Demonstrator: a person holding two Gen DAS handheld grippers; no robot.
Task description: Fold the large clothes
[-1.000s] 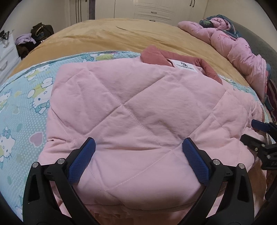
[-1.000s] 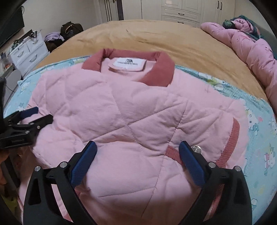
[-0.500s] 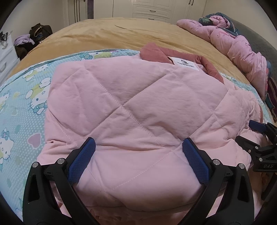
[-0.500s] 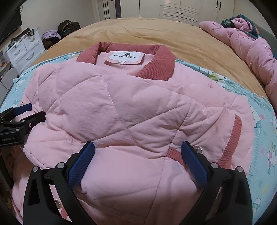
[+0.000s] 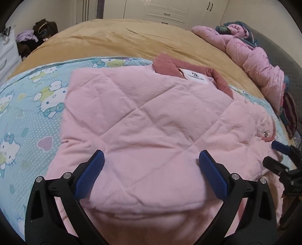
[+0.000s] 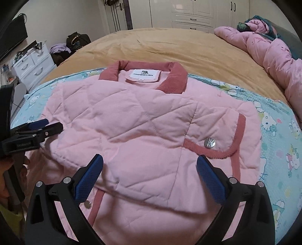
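A pink quilted jacket (image 5: 143,120) with a dark rose collar (image 6: 169,79) and white label lies folded on a Hello Kitty sheet (image 5: 28,116). It also fills the right wrist view (image 6: 132,135), where a snap button (image 6: 209,142) and rose trim show on its right side. My left gripper (image 5: 152,169) is open and empty above the jacket's near left part. My right gripper (image 6: 150,169) is open and empty above the near right part. Each gripper shows at the other view's edge: the right one (image 5: 281,158), the left one (image 6: 39,128).
The sheet lies on a tan bedspread (image 6: 169,47). A bunched pink duvet (image 6: 273,54) lies at the far right. White drawers (image 6: 32,66) and bags (image 6: 75,40) stand to the far left, wardrobes (image 6: 198,15) behind the bed.
Both grippers have pulled back and risen a little from the jacket, staying open. More of the jacket's near edge and the snap button now shows.
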